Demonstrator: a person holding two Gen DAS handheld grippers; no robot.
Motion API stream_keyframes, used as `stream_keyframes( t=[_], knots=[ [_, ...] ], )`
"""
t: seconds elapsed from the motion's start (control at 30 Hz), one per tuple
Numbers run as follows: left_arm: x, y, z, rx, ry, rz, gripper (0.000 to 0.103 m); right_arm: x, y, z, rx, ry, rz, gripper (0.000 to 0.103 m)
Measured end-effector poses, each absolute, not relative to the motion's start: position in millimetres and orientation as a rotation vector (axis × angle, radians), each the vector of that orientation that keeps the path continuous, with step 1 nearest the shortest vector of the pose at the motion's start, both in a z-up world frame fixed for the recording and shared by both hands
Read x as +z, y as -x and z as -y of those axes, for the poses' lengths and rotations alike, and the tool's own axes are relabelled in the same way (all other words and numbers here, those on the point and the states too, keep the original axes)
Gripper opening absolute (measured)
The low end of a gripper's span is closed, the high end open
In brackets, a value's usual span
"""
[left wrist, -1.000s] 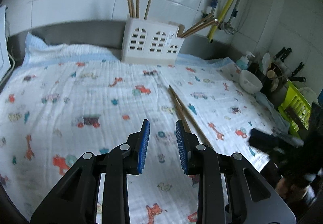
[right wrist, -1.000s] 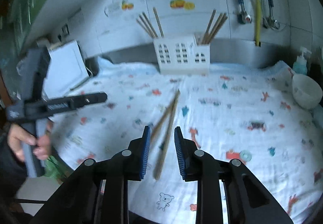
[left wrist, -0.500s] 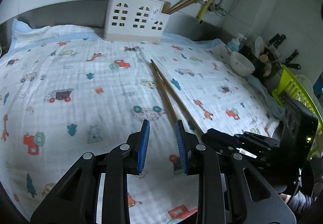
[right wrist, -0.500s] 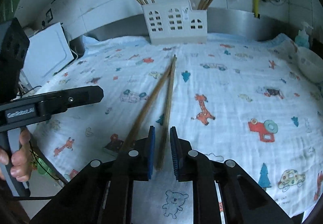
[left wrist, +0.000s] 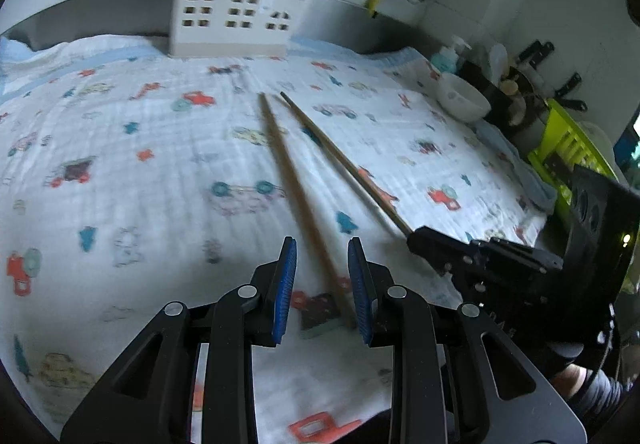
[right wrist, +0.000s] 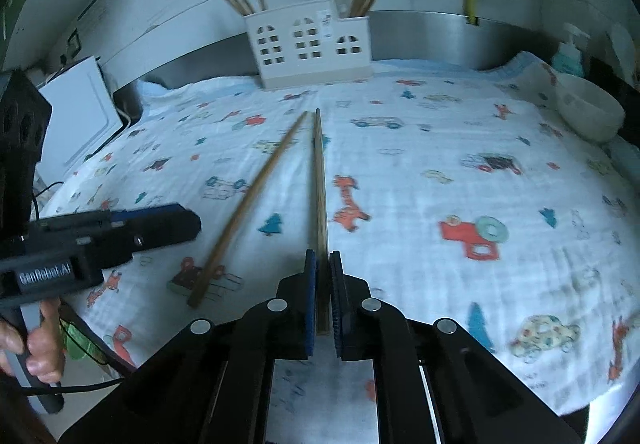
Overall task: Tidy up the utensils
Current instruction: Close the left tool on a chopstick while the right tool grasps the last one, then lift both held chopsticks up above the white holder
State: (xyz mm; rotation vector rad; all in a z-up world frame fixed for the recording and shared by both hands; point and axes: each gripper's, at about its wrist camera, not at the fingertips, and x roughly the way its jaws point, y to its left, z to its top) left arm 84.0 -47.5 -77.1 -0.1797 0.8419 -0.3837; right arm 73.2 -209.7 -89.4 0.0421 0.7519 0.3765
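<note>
Wooden chopstick [right wrist: 320, 203] clamped in down-tilted right gripper [right wrist: 323, 296]; left gripper [left wrist: 322, 284] apart, empty.

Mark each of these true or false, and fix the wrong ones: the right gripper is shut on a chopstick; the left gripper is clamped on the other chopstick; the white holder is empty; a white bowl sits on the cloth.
1. The right gripper is shut on a chopstick. True.
2. The left gripper is clamped on the other chopstick. False: its jaws stand apart around it, not pressing.
3. The white holder is empty. False: chopsticks stand in both ends.
4. A white bowl sits on the cloth. True, at its right edge.
</note>
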Motion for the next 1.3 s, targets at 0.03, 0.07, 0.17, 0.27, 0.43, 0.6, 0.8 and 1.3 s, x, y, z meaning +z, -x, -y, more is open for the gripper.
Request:
stream_keyframes(
  t=[0.03,0.07,0.17,0.27,0.43,0.6,0.8,1.3],
  knots=[
    [-79.2,-84.4,52.6,-0.383,0.168,-0.846,0.027,-89.4,-72.9,212.0,0.373,-0.045,-0.752,0.006],
    [-81.3,-85.1,55.8,-0.380,0.162,-0.848,0.026,-89.3,-72.1,215.7,0.367,-0.051,-0.754,0.006],
    [-87.7,-88.5,60.5,-0.356,0.156,-0.867,0.026,-90.4,-69.8,218.8,0.363,-0.047,-0.757,0.006],
    [-91.9,-89.6,60.9,-0.325,0.151,-0.873,0.020,-91.8,-67.8,219.0,0.364,-0.036,-0.761,0.006],
    [-91.4,-88.4,66.7,-0.274,0.099,-0.855,0.012,-92.9,-66.7,216.5,0.360,-0.028,-0.757,0.007],
    [-89.6,-91.6,59.7,-0.241,0.113,-0.848,0.009,-93.3,-67.8,216.1,0.361,-0.025,-0.758,0.007],
    [-91.0,-93.0,65.4,-0.235,0.092,-0.870,0.012,-94.3,-68.2,215.1,0.357,-0.014,-0.753,0.007],
    [-63.5,-90.0,35.8,-0.241,0.093,-0.783,0.006,-33.6,-59.7,212.7,0.406,0.033,-0.605,0.007]
  ],
)
